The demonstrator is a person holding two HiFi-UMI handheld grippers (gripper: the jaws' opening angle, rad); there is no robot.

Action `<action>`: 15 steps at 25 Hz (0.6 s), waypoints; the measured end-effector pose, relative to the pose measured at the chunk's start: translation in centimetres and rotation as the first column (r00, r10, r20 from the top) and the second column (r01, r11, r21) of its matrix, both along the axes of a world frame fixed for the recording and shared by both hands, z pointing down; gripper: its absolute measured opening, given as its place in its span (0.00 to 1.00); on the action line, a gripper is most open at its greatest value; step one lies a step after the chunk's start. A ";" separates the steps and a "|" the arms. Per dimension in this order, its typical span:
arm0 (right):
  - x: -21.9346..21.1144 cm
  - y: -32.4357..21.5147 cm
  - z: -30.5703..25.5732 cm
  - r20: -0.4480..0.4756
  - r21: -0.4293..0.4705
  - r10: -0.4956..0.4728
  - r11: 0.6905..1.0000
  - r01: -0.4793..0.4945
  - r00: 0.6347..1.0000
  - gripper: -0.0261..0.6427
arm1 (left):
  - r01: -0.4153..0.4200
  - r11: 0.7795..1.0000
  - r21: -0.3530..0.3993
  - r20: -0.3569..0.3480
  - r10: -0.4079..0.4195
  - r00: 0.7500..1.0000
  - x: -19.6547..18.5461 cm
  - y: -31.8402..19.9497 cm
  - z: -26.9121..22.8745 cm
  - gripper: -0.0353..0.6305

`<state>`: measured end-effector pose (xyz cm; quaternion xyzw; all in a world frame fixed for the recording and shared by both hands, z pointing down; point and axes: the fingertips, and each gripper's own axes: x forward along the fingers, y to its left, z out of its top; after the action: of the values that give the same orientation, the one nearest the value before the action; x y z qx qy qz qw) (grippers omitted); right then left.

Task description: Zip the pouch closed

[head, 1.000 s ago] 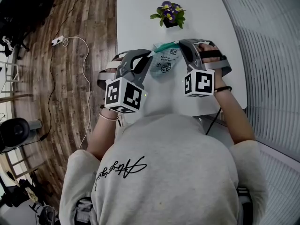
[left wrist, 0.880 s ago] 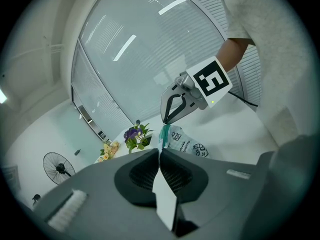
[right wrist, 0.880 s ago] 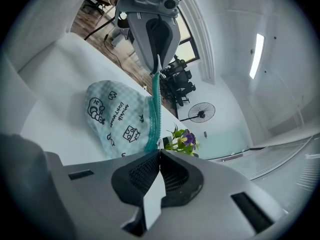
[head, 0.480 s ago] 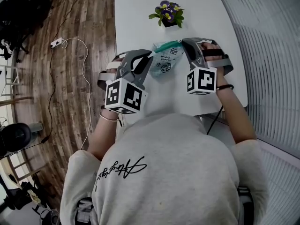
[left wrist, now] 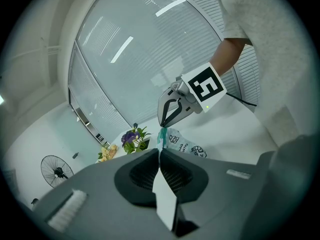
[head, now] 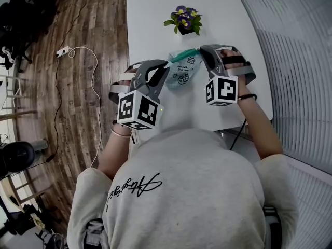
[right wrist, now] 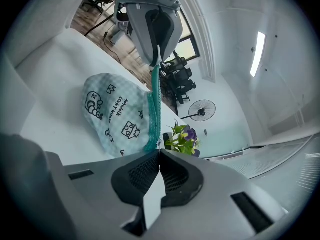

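A pale blue checked pouch [head: 184, 69] with black doodle prints and a teal zipper band [head: 184, 53] hangs between my two grippers over the white table [head: 150, 14]. My left gripper [head: 167, 62] is shut on the pouch's left end, where the teal band [left wrist: 161, 135] runs into its closed jaws [left wrist: 159, 151]. At the far end of the band [right wrist: 154, 109], my right gripper [head: 203, 50] is shut on the pouch's right end [right wrist: 160, 151]. The pouch body [right wrist: 117, 114] sags below the stretched zipper. In each gripper view the opposite gripper [left wrist: 161, 125] [right wrist: 156, 59] pinches the far end.
A small pot of purple flowers [head: 185, 21] stands on the table just beyond the pouch. The table's left edge borders a wood floor with a power strip and white cable [head: 62, 51]. A standing fan [right wrist: 201, 110] is far off.
Both grippers keep their hold on the pouch in the same place; only the head view has shifted a little.
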<state>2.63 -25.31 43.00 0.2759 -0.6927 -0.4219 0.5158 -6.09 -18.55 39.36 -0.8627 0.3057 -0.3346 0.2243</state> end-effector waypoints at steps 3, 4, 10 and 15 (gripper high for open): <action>0.1 0.0 -0.1 -0.003 -0.001 0.000 1.000 0.000 1.000 0.05 | -0.001 1.000 0.000 -0.005 0.001 1.000 0.0 0.1 -0.3 0.07; 0.1 0.0 -0.1 -0.005 -0.001 0.000 1.000 0.000 1.000 0.05 | -0.002 1.000 0.001 -0.005 0.002 1.000 0.1 0.1 -0.3 0.07; 0.1 0.0 0.2 0.002 -0.006 -0.001 1.000 0.001 1.000 0.05 | 0.002 1.000 -0.001 -0.007 -0.002 1.000 0.0 -0.1 -0.5 0.07; 0.2 -0.3 0.0 0.009 -0.005 0.009 1.000 -0.009 1.000 0.05 | 0.001 1.000 0.011 -0.002 -0.001 1.000 0.0 0.0 -0.9 0.07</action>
<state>2.87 -25.59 43.02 0.2796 -0.6949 -0.4165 0.5152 -6.05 -18.53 38.46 -0.8618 0.3080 -0.3321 0.2285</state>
